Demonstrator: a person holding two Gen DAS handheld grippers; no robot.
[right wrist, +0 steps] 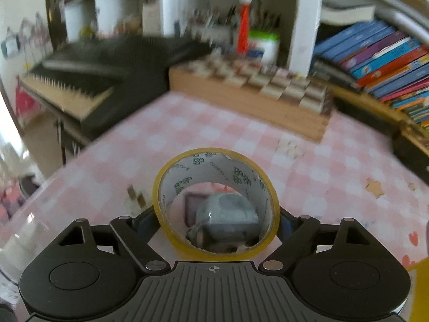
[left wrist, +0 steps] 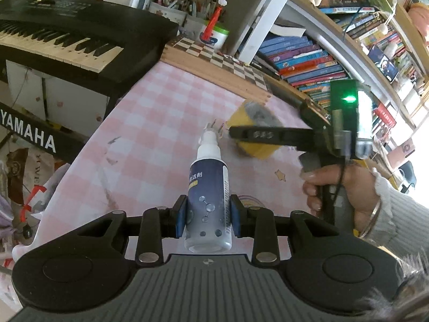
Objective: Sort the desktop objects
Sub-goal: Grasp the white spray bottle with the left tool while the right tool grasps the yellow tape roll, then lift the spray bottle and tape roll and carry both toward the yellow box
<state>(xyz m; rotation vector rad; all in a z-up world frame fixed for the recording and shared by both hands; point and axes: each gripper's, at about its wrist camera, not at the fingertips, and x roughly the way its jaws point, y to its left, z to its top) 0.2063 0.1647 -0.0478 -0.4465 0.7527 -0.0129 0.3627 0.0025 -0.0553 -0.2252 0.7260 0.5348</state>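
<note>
one keyboard (left wrist: 67, 40), bearing the word yamaha on its stand, stood beyond the left edge of the pink checked tablecloth (left wrist: 161, 112). one spray bottle (left wrist: 207, 187) was in view, dark-labelled with a white neck and a clear cap. the left gripper (left wrist: 207, 216) was clamped on it: the two blue pads (left wrist: 181, 216) pressed on opposite sides of the bottle's lower body, its base towards the camera and its nozzle pointing away over the cloth. to the left of the bottle the cloth lay bare as far as its edge by the keyboard.

right of the nozzle, one yellow tape roll (left wrist: 252, 136) was carried by the right gripper (left wrist: 254, 134), which a hand (left wrist: 340, 196) in a ribbed sleeve held by its grip. in the right wrist view the tape roll (right wrist: 215, 204) stood on edge between the wide-set fingers of the right gripper (right wrist: 215, 221), its open core facing the camera; each side of the roll met a finger, so the jaws were closed on it. through the core one blurred grey object showed on the cloth; its kind could not be told.

one chequered board (left wrist: 222, 59) on a wooden base bounded the far edge of the cloth. shelves of stacked books (left wrist: 308, 59) closed the right side. between the board and both grippers the cloth was open.
</note>
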